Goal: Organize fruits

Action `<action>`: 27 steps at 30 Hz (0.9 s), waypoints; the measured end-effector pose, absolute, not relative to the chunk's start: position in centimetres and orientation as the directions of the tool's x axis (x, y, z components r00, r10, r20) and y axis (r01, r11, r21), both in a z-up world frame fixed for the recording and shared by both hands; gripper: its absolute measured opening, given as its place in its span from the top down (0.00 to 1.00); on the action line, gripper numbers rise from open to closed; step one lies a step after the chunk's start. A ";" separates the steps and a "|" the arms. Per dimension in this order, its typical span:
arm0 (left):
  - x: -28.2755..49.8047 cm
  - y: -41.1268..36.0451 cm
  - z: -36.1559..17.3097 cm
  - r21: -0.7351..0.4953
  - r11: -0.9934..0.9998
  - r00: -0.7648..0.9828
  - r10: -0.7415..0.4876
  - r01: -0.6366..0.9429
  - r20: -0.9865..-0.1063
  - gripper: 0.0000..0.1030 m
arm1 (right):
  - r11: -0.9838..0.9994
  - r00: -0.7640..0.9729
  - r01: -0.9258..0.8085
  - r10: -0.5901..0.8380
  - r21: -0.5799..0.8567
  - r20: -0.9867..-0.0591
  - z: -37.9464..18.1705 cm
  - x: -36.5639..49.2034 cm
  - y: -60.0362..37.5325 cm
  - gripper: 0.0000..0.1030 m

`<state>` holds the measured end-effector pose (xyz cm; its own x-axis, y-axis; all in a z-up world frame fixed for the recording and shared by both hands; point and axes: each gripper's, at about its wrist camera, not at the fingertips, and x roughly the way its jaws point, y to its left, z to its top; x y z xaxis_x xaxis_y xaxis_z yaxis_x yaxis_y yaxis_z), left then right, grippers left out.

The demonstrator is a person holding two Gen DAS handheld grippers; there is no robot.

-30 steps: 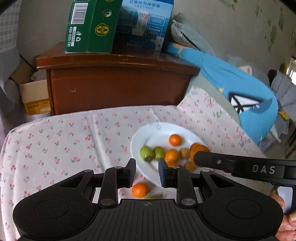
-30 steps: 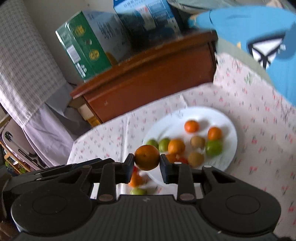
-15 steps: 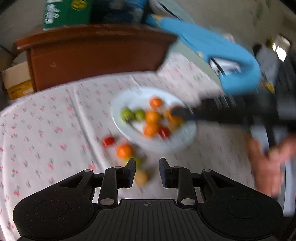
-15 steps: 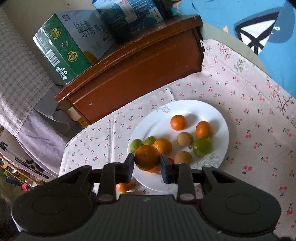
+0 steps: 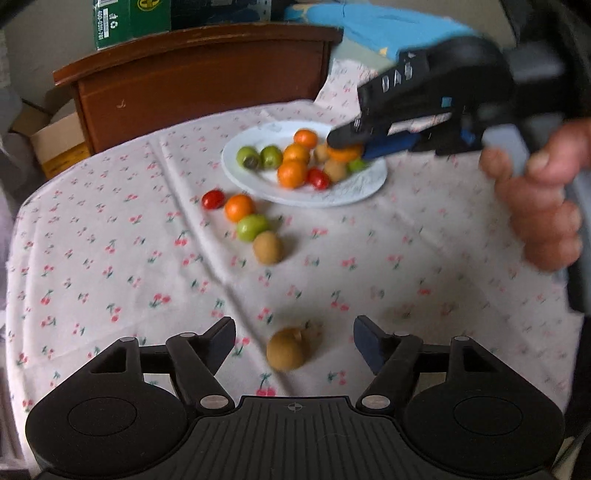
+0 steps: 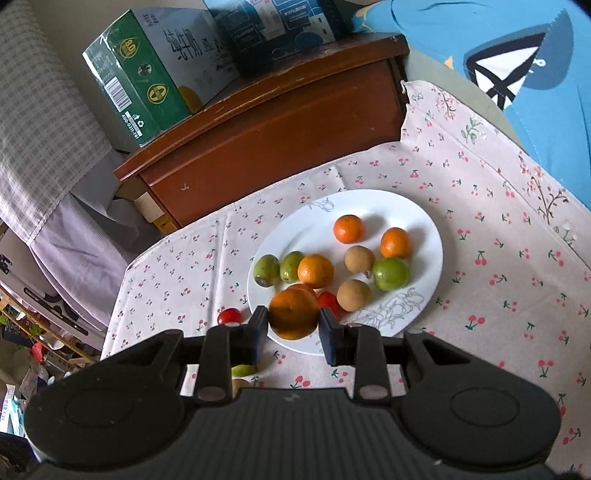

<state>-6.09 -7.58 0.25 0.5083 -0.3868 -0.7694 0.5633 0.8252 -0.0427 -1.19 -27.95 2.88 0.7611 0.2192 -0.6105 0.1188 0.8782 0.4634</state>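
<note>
A white plate (image 6: 424, 221) on the cherry-print cloth holds several oranges, green fruits, brown fruits and a red tomato. My right gripper (image 6: 293, 325) is shut on an orange (image 6: 293, 314) and holds it over the plate's near rim; it also shows in the left wrist view (image 5: 347, 142). My left gripper (image 5: 293, 341) is open and empty, with a brown fruit (image 5: 285, 352) on the cloth between its fingers. On the cloth left of the plate (image 5: 362, 192) lie a red tomato (image 5: 213, 199), an orange (image 5: 239, 208), a green fruit (image 5: 252, 227) and a brown fruit (image 5: 267, 247).
A wooden cabinet (image 6: 280, 122) stands behind the table with a green carton (image 6: 140, 77) and a blue carton (image 6: 273, 26) on top. A blue cushion (image 6: 517, 74) lies at the far right. A checked cloth (image 6: 40, 122) hangs at the left.
My left gripper has pulled back from the plate and opened wide above a brown fruit. My right gripper has carried the orange over the plate.
</note>
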 end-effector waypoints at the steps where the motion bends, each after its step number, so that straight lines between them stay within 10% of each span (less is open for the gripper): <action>1: -6.1 -7.7 -0.1 -0.041 0.824 0.501 -0.383 0.566 -0.776 0.28 | 0.880 0.761 0.117 0.219 0.461 -0.611 2.9 -1.2 -27.9 0.71; 12: -5.2 -7.5 -2.0 -0.027 0.856 0.496 -0.325 0.517 -0.805 0.00 | 0.882 0.750 0.104 0.234 0.460 -0.618 2.5 -1.2 -27.3 0.71; 27: -4.7 -7.6 -1.9 -0.049 0.857 0.471 -0.329 0.513 -0.818 0.00 | 0.884 0.746 0.095 0.241 0.457 -0.621 2.3 -1.0 -27.0 0.71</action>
<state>-4.74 -7.56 -1.89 0.4711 -0.3292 -0.8184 0.5130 0.8570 -0.0495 -1.02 -26.96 2.27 0.7461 0.2408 -0.6208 0.0949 0.8843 0.4571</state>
